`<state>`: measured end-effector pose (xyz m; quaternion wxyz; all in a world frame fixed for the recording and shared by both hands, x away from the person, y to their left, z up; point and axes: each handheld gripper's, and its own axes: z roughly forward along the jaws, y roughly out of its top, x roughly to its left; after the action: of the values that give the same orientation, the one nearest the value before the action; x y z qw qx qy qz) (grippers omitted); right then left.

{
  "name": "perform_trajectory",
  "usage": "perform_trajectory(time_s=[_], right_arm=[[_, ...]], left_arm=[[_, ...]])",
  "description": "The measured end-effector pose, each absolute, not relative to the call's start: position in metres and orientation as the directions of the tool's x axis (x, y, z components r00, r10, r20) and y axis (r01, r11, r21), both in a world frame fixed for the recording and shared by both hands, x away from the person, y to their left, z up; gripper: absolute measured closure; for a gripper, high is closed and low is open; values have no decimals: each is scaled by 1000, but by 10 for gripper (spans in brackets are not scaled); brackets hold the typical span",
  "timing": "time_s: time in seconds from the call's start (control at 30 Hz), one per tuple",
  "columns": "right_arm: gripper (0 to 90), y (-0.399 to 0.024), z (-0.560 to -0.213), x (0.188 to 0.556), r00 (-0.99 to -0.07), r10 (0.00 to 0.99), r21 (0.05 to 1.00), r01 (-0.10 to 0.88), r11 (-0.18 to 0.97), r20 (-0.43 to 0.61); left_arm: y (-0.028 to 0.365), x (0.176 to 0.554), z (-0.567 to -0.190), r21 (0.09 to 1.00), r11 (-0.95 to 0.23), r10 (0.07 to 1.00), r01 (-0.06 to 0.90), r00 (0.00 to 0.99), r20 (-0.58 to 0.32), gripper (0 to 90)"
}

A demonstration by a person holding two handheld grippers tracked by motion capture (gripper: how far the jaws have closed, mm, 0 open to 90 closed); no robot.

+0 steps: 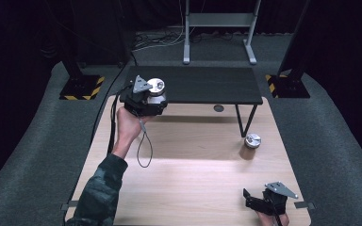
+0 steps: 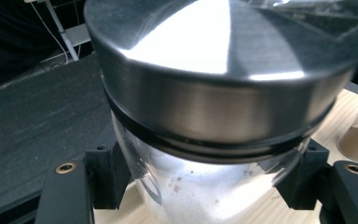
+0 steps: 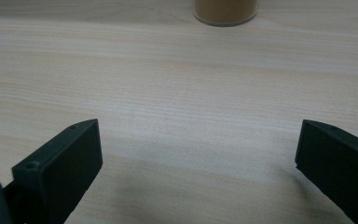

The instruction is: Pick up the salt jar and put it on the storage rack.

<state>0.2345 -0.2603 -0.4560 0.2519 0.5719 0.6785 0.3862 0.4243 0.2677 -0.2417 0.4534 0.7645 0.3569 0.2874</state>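
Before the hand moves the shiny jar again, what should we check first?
1. Left gripper shut on the jar: ok.
2. Lid on the jar: ok.
3. Jar lifted clear of the black shelf: cannot tell.
4. Room on the shelf to set it down: ok.
5. Right gripper open, nothing between its fingers: ok.
6. Brown jar standing apart on the table: ok.

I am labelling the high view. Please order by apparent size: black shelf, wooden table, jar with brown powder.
1. wooden table, largest.
2. black shelf, clearly smaller.
3. jar with brown powder, smallest by far.
No pair looks alike, so camera nearness does not change this order.
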Motion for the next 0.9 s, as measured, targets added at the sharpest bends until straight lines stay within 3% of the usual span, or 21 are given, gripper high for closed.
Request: perform_trajectory(time_s=[0.9], right_arm=[[0,-260,-456,235,-224,970,811,583,54,96]], left_arm=[[236,465,-216,894,-326,789,308,610,78,313]])
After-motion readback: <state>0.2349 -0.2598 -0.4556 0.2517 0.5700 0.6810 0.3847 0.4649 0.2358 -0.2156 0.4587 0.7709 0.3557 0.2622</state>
